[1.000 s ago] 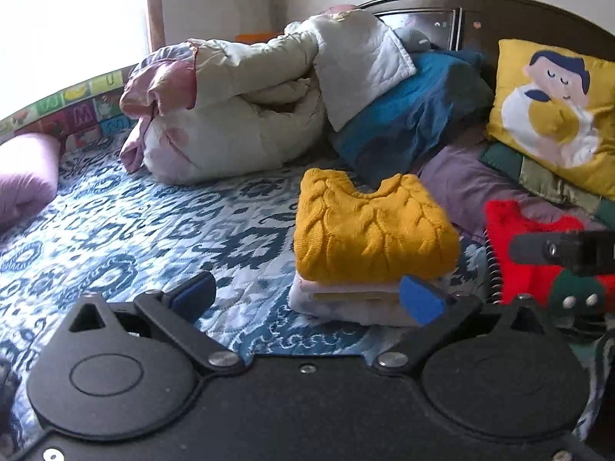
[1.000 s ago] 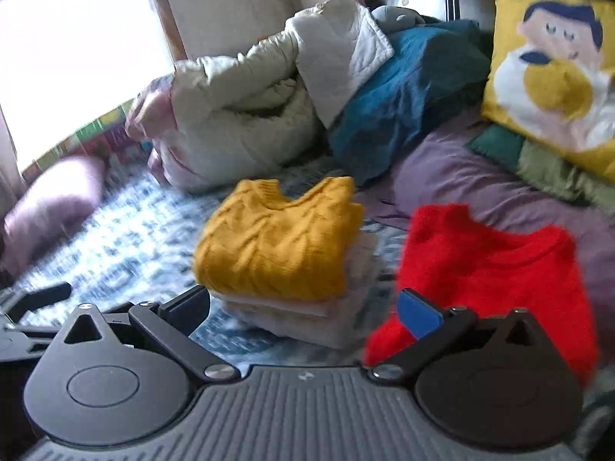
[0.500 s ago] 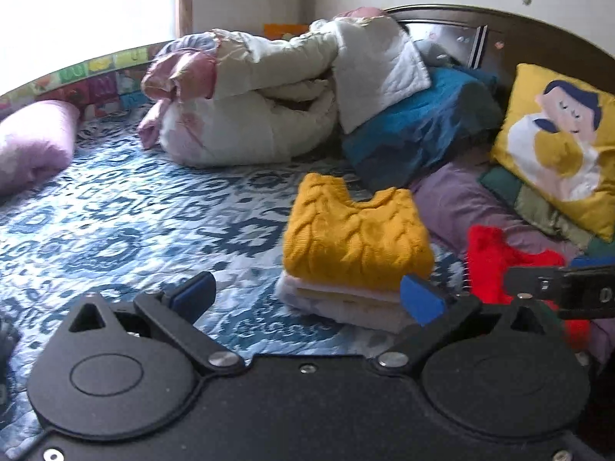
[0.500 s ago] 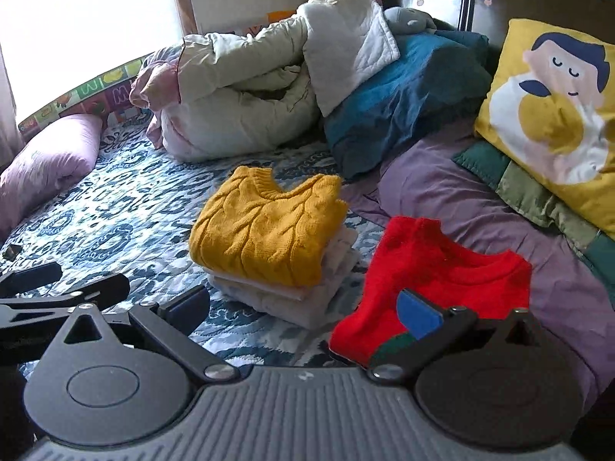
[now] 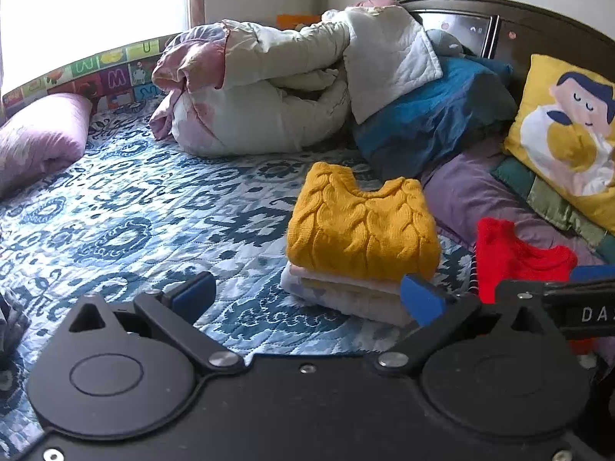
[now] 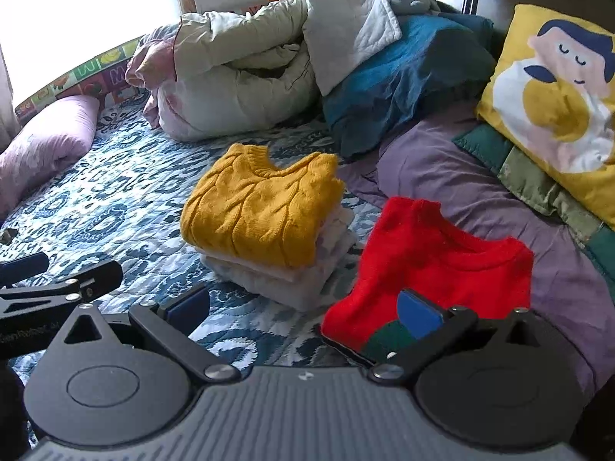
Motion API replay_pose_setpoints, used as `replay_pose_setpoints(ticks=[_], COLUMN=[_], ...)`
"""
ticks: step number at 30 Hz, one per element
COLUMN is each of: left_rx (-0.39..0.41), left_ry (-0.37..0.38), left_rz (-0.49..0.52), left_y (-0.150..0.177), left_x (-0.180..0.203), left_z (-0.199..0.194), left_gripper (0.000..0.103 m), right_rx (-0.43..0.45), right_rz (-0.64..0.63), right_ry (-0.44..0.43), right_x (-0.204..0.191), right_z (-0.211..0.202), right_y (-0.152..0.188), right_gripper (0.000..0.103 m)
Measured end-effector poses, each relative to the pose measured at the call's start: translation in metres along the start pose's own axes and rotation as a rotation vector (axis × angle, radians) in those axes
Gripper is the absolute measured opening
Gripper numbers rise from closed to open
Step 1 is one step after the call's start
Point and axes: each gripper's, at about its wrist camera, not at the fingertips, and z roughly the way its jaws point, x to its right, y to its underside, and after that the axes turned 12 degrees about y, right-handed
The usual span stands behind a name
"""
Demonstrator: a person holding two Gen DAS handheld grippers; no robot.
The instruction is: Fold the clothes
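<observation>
A folded yellow cable-knit sweater [image 5: 361, 226] [image 6: 257, 211] tops a stack of folded pale clothes [image 5: 346, 296] [image 6: 284, 280] on the blue patterned bedspread [image 5: 134, 223]. A folded red sweater [image 6: 442, 265] [image 5: 515, 257] lies to the right of the stack, over a dark striped garment. My left gripper [image 5: 305, 296] is open and empty, above the bedspread near the stack. My right gripper [image 6: 303, 307] is open and empty, its right finger just in front of the red sweater's near edge.
A bundled white and pink duvet [image 5: 276, 88], a blue pillow [image 5: 430, 115], a purple pillow [image 6: 461, 169] and a yellow cartoon cushion [image 5: 569, 134] crowd the headboard side. A pink pillow [image 5: 38, 138] lies at the far left. Dark fabric [image 5: 9, 322] shows at the left edge.
Both grippers have pulled back and up from the clothes; the stack and red sweater now sit farther off. Both stay open and empty. The clothes have not moved.
</observation>
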Motion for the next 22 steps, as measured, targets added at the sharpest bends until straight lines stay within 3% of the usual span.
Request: replay_pose_setpoints(ticks=[22], left_rx=[-0.001], left_ry=[0.027], left_rz=[-0.038], left_y=[-0.002], left_x=[-0.009], left_z=[0.013], left_gripper=[0.103], right_rx=[0.019], right_rz=[-0.017], right_ry=[-0.012], right_x=[-0.008], right_z=[0.012], right_y=[-0.007], right_gripper=[0.103])
